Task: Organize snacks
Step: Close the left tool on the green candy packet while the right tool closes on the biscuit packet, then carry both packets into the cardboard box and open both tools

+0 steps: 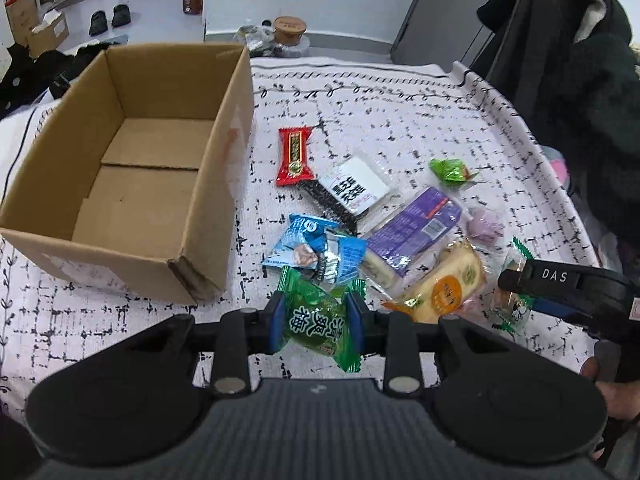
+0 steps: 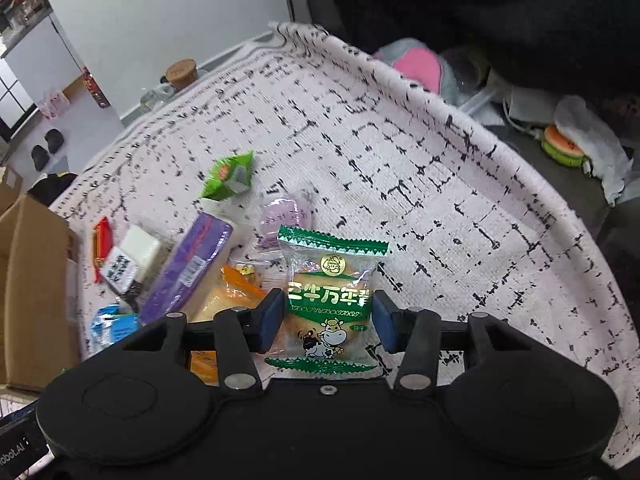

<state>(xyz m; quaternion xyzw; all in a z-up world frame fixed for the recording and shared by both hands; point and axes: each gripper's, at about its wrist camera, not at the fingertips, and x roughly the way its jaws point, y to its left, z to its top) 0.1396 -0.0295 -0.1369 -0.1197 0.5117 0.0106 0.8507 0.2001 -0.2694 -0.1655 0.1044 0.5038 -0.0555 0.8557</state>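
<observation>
My left gripper (image 1: 316,312) is shut on a green plum candy packet (image 1: 316,316), held just above the cloth near the cardboard box (image 1: 132,168), which is open and empty. My right gripper (image 2: 326,316) is shut on a green-and-clear cow biscuit packet (image 2: 330,300); it also shows in the left wrist view (image 1: 516,304). Loose snacks lie in a pile: a red packet (image 1: 295,156), a black-and-white packet (image 1: 356,190), a blue packet (image 1: 312,248), a purple cake packet (image 1: 412,232), an orange-label bread packet (image 1: 444,280), a small green packet (image 1: 450,172), a purple sweet (image 1: 486,224).
The table has a white cloth with black marks (image 1: 400,120). Its right edge drops off beside dark clothing (image 1: 580,100). Clutter with a pink item (image 2: 416,64) lies beyond the edge. A lidded jar (image 1: 289,30) stands behind the table.
</observation>
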